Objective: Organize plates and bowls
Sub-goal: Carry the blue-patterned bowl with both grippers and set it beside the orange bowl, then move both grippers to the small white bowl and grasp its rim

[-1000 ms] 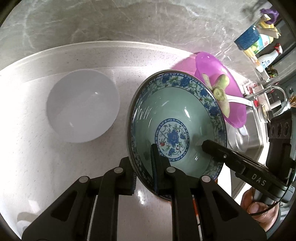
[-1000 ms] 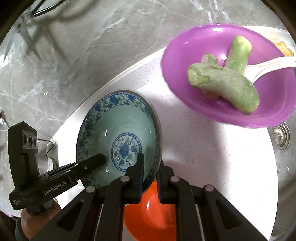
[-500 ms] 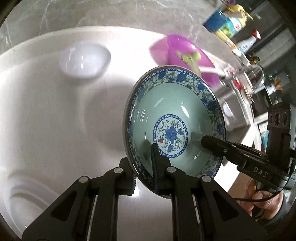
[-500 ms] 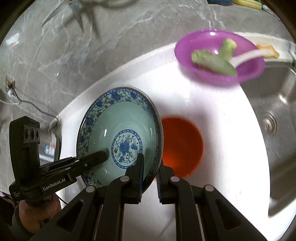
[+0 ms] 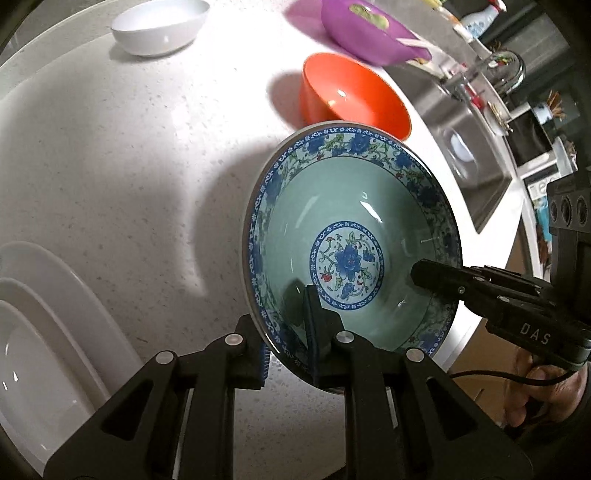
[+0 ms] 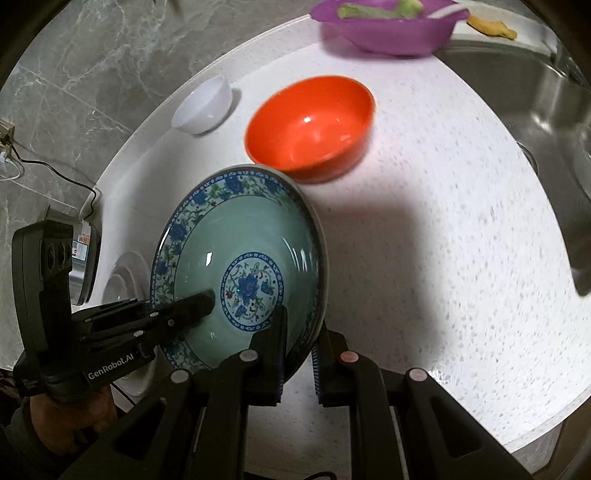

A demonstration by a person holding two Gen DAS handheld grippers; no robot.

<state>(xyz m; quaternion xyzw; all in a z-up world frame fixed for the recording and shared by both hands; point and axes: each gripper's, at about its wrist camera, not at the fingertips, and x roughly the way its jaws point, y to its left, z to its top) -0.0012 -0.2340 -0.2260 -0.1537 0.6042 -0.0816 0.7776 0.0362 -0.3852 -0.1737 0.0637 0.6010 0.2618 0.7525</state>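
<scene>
A green bowl with a blue floral rim (image 5: 351,236) (image 6: 240,266) hangs in the air above the white counter. My left gripper (image 5: 288,332) is shut on its near left rim; it shows at the left of the right wrist view (image 6: 195,302). My right gripper (image 6: 299,332) is shut on its opposite rim and shows at the right of the left wrist view (image 5: 432,273). Beyond it stand an orange bowl (image 5: 354,96) (image 6: 314,125) and a white bowl (image 5: 162,26) (image 6: 203,107). White plates (image 5: 33,325) are stacked at the lower left.
A purple bowl with green vegetables and a white spoon (image 5: 373,29) (image 6: 388,26) sits at the back. A steel sink (image 5: 465,136) (image 6: 535,107) lies to the right with a faucet (image 5: 506,66). The white counter (image 5: 110,147) ends near me; an appliance with a cord (image 6: 85,254) stands left.
Both grippers have lifted and pulled the floral bowl back toward me. The orange bowl, once under it, now stands uncovered beyond it. The stacked white plates have come into view.
</scene>
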